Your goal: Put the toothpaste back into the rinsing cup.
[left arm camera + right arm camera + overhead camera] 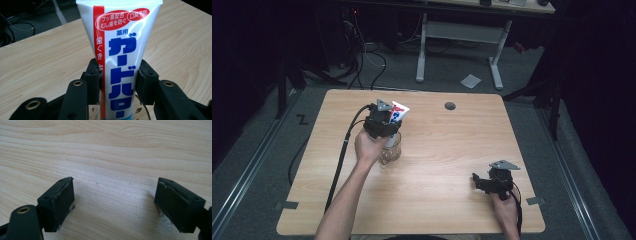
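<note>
Toothpaste tube held over the glass

The left gripper (119,80) clamps the toothpaste tube (120,47), its lower end inside the glass (391,150). Well apart from the glass, the right gripper (115,202) rests with jaws wide.

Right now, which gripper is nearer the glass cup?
Left. The left gripper sits right over the glass cup, clamped on the toothpaste tube. The right gripper rests apart, near the table's right front.
</note>
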